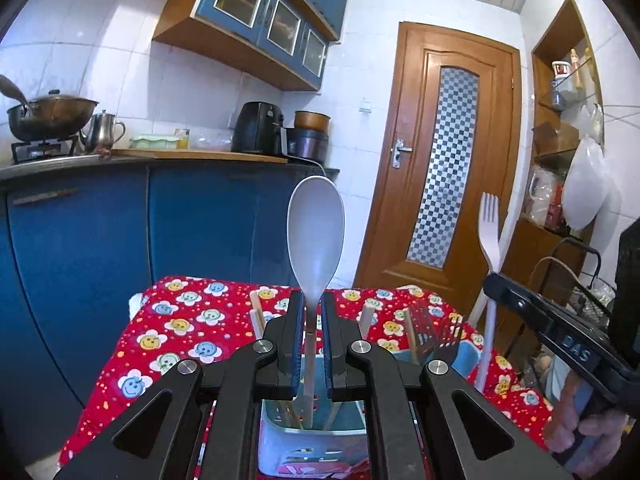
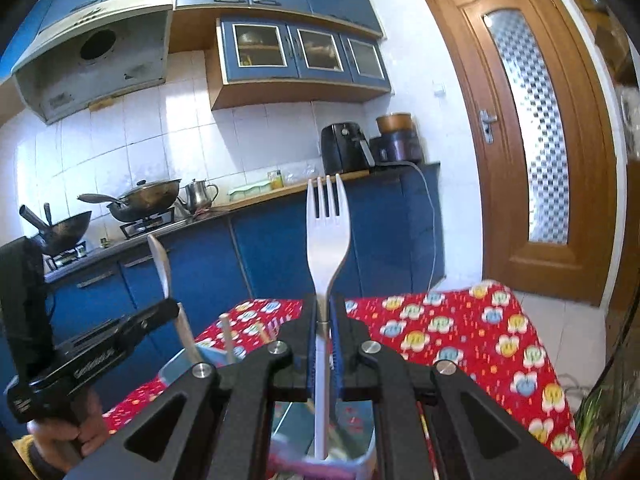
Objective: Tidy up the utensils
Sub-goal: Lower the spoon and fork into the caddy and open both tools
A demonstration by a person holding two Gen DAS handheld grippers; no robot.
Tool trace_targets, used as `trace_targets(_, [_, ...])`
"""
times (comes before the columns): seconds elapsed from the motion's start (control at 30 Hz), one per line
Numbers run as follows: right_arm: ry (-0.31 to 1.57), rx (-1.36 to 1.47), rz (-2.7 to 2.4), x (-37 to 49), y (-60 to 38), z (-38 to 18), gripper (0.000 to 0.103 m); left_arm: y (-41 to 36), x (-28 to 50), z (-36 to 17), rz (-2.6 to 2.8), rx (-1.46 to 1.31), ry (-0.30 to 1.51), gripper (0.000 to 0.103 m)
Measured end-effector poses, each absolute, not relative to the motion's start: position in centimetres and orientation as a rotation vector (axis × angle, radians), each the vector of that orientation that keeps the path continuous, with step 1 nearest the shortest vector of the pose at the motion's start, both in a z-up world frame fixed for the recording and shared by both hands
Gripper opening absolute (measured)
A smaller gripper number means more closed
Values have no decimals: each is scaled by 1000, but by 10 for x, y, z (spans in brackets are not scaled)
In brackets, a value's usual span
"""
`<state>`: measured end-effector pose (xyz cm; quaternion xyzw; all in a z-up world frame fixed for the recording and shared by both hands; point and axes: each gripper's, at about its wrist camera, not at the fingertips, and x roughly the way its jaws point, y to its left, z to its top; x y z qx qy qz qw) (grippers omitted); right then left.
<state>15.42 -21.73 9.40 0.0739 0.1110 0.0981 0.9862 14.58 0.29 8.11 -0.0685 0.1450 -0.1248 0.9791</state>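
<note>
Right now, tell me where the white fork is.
The white fork stands upright, clamped in the right gripper, above the blue utensil basket on the red tablecloth.

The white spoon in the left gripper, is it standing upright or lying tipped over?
Upright: the white spoon has its bowl on top, its handle clamped in the left gripper.

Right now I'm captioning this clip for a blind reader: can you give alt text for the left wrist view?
The left gripper holds a white spoon upright, jaws shut on its handle, above a blue utensil basket on a red flowered tablecloth. At right, the right gripper holds a white fork upright.
</note>
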Motion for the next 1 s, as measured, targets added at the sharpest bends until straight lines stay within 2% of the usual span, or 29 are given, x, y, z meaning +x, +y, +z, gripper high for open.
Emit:
trace_targets(0.17, [209, 137, 197, 168, -216, 79, 8, 2, 151, 72, -257, -129, 287, 8])
trace_targets(0.47, [291, 185, 210, 176, -223, 58, 9, 6, 162, 60, -247, -147, 325, 9])
trace_targets(0.6, [299, 203, 225, 175, -225, 58, 12, 5, 162, 60, -253, -150, 339, 19])
trace_targets(0.7, [293, 210, 235, 171, -224, 60, 24, 2, 160, 61, -261, -143, 338, 27])
trace_targets(1.0, [313, 189, 216, 155, -217, 78, 25, -4, 146, 73, -274, -120, 343, 27])
